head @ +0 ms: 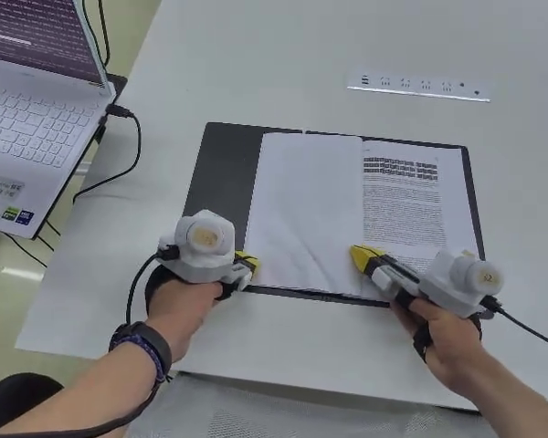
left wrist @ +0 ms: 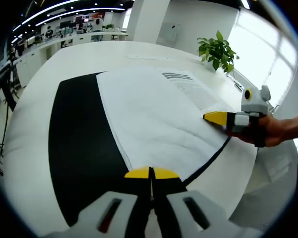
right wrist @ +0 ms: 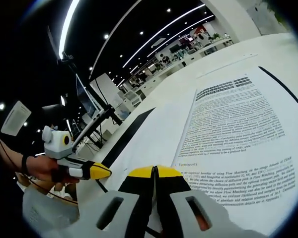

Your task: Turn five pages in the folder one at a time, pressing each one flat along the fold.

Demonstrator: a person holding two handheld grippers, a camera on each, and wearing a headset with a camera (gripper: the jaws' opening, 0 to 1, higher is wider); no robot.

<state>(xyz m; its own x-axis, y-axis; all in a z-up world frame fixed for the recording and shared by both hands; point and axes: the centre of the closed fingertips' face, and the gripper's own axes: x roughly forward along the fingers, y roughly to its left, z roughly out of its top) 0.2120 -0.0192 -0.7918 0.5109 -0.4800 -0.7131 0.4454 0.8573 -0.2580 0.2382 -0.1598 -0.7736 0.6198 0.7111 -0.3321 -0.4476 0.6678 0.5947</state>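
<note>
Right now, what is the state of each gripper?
Left gripper: closed, nothing visible between its jaws.
Right gripper: closed, empty, over the printed page.

Bright, even light on the white matte tabletop, shadows faint. Tall windows blow out at right; long ceiling strip lights streak upper left, edges bowed.
</note>
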